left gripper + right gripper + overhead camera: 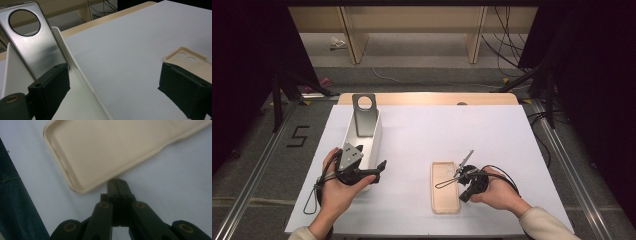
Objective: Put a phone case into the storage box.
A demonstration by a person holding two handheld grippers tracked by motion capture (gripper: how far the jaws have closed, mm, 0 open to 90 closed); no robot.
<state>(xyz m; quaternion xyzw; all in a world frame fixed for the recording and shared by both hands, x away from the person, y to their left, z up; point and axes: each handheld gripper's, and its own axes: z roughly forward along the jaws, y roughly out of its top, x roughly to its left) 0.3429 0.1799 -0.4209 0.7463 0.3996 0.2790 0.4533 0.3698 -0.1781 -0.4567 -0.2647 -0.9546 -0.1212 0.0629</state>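
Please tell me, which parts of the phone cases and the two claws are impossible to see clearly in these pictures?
- Beige case: the right claw covers its right edge in the high view; the right claw view cuts off its camera end.
- Silver case: its foot is behind the left claw's jaw in the left claw view.
- White tray: the hand hides its near end.
- Whether the shut right claw touches the beige case: unclear.

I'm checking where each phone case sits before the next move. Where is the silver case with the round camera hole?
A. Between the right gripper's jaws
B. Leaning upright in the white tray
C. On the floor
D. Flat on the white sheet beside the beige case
B: the silver case stands tilted against the far end of the white tray, while the beige case lies flat on the sheet.
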